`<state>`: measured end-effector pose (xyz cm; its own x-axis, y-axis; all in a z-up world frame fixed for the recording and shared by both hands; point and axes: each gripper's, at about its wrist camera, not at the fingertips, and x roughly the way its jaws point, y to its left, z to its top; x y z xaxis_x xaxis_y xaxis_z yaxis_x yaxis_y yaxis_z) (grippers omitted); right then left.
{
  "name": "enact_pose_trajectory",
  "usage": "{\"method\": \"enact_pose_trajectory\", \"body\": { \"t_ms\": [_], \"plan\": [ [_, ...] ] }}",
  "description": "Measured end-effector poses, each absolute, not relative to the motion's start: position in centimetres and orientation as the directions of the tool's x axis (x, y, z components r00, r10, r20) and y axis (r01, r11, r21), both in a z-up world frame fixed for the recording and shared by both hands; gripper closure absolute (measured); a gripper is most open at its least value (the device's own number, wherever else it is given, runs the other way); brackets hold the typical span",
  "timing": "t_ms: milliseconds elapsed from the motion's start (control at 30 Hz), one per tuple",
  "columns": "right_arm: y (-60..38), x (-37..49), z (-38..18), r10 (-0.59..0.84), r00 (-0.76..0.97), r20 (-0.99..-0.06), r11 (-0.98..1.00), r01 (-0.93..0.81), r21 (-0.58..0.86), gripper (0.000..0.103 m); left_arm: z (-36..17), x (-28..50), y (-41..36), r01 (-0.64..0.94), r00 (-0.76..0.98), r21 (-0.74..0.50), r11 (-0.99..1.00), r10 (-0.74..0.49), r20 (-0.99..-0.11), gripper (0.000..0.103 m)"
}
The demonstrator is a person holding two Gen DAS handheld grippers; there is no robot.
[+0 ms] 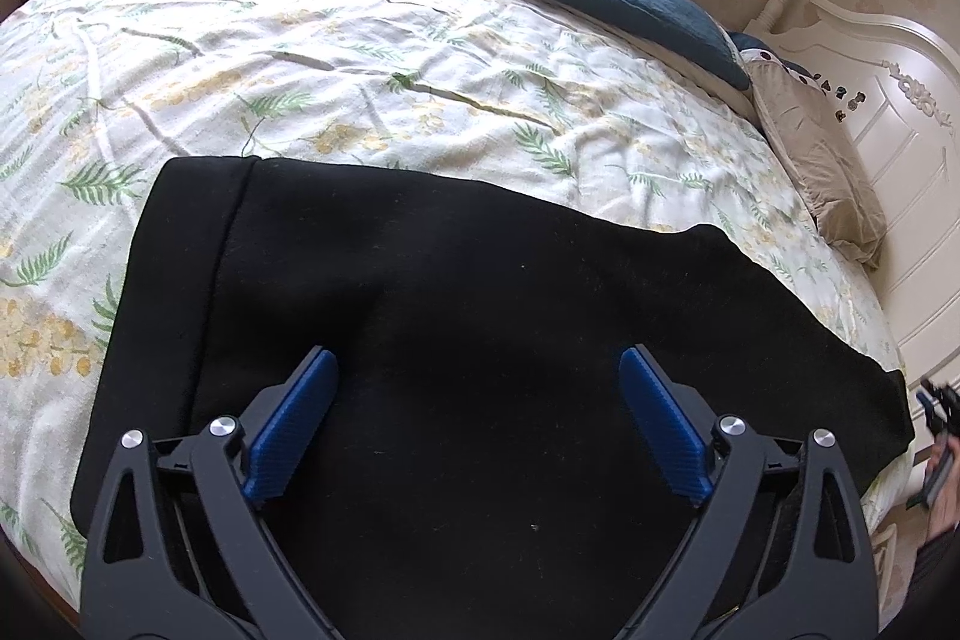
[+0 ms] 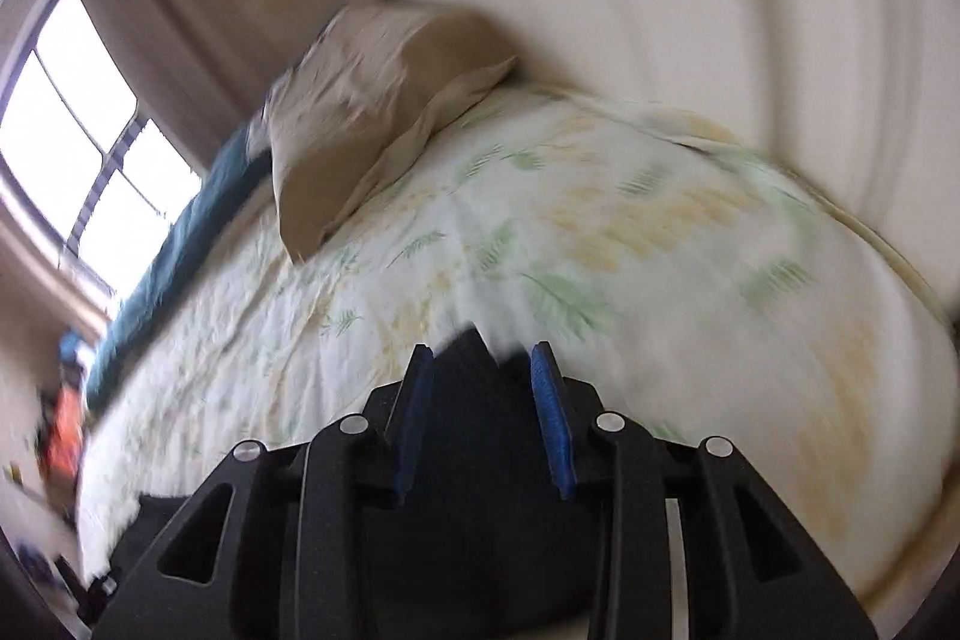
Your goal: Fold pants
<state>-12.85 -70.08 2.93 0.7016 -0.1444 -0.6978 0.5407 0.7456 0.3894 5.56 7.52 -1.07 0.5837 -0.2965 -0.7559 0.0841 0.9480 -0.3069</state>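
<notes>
Black pants (image 1: 456,316) lie flat on the flowered bedspread (image 1: 360,58), already doubled over.

Left gripper (image 1: 477,370) hovers above them, jaws wide, nothing held.

Right gripper (image 2: 483,361) part open; dark cloth sits between the pads (image 2: 549,400), contact unclear through blur.

Fabric likely soft, limp, light: best pinched at a hem or folded edge.

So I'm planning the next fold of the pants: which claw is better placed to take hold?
Probably the left claw: it hangs wide open right over the black pants. The right claw, part open, sits at one edge, in blur.
</notes>
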Motion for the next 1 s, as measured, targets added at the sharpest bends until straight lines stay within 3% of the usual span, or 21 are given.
{"method": "enact_pose_trajectory", "body": {
  "t_ms": [33,67,133,167,200,233,533,633,700,800,900,1000],
  "plan": [
    [-70.3,-12.1,2.6,-0.147,0.683,-0.715,0.758,0.543,0.362,0.064,-1.1,5.5,7.3,0.089,0.587,-0.293,0.952,-0.288,-0.757,0.008],
    [-70.5,-10.6,2.0,-0.134,0.655,-0.744,0.775,0.537,0.333,0.051,-1.1,5.4,7.1,0.094,0.587,-0.280,0.955,-0.280,-0.759,0.008],
    [-70.8,-8.3,0.5,-0.094,0.598,-0.796,0.799,0.522,0.298,0.046,-1.1,5.3,6.9,0.100,0.590,-0.257,0.961,-0.265,-0.762,0.008],
    [-70.6,-7.3,-0.1,-0.104,0.569,-0.816,0.814,0.520,0.259,0.049,-1.1,5.3,6.8,0.100,0.591,-0.249,0.963,-0.259,-0.764,0.008],
    [-70.2,-7.0,-0.1,-0.109,0.575,-0.811,0.831,0.501,0.244,0.071,-1.1,5.3,6.7,0.098,0.591,-0.243,0.965,-0.253,-0.766,0.008],
    [-69.9,-6.8,0.0,-0.107,0.583,-0.805,0.840,0.486,0.240,0.086,-1.1,5.3,6.6,0.097,0.591,-0.240,0.966,-0.250,-0.767,0.008],
    [-70.4,-10.0,2.2,-0.202,0.665,-0.719,0.805,0.531,0.265,0.099,-1.3,5.6,6.7,0.081,0.586,-0.255,0.964,-0.253,-0.769,0.004],
    [-71.6,-9.5,-0.6,-0.146,0.632,-0.761,0.780,0.547,0.305,0.098,-1.3,5.7,6.6,0.087,0.588,-0.250,0.964,-0.252,-0.768,0.004],
    [-72.7,-10.8,-0.7,-0.088,0.691,-0.718,0.722,0.541,0.432,0.097,-1.2,5.7,6.5,0.088,0.588,-0.244,0.966,-0.249,-0.770,0.003],
    [-73.9,-13.2,0.3,-0.044,0.764,-0.644,0.640,0.516,0.569,0.078,-1.2,5.8,6.5,0.091,0.587,-0.239,0.967,-0.246,-0.772,0.003],
    [-74.1,-15.7,0.9,-0.061,0.749,-0.660,0.629,0.542,0.556,0.055,-1.3,5.7,6.7,0.089,0.588,-0.260,0.961,-0.261,-0.765,0.003],
    [-74.1,-17.9,0.2,-0.041,0.734,-0.678,0.609,0.556,0.565,0.054,-1.4,5.7,6.9,0.090,0.592,-0.284,0.955,-0.280,-0.756,0.003]
  ]
}}
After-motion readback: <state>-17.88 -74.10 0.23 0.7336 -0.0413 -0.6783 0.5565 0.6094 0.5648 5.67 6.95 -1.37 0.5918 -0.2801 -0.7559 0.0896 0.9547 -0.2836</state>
